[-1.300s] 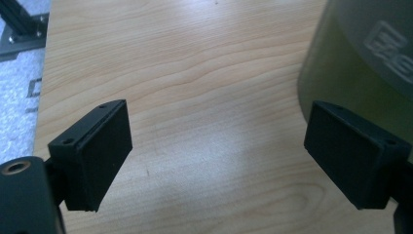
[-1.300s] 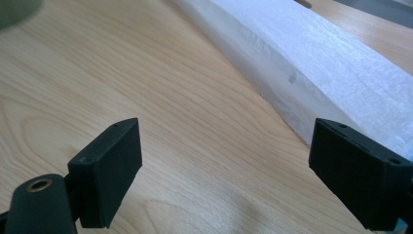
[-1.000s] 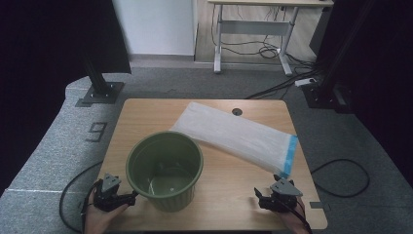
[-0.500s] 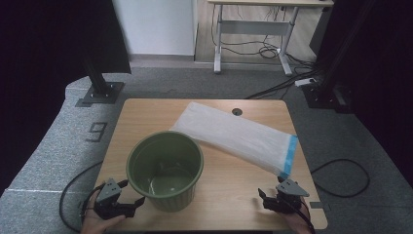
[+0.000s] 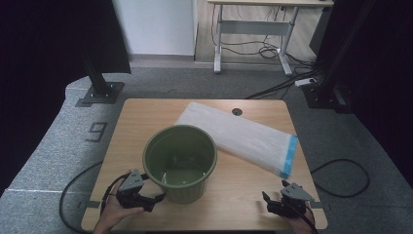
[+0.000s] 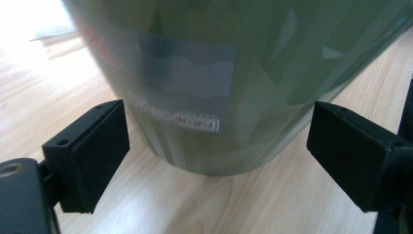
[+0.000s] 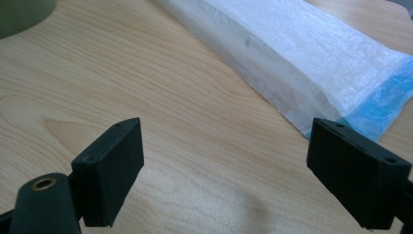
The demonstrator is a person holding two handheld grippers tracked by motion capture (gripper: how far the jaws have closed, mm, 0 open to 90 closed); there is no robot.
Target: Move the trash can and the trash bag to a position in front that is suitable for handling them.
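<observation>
High view, desk (image 5: pixel 146 122): wooden, light grain.
Green bucket (image 5: pixel 179 162): upright, near front-left of desk; paper label on its side in left gripper view.
Left tool (image 5: pixel 152 200): jaws spread wide, low at bucket's base, one each side, not touching.
Right tool (image 5: pixel 273 204): jaws wide, holding nothing, front-right desk edge.
White bag (image 5: pixel 241 138): flat, blue-edged end nearest right tool, just behind bucket.

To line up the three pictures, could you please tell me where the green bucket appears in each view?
High view: the green bucket stands left of centre on the table, near the front edge.
Left gripper view: its lower wall fills the top, close beyond the open jaws.
Right gripper view: a sliver of it at the top left corner.
Shared landmark: the white bag.
</observation>
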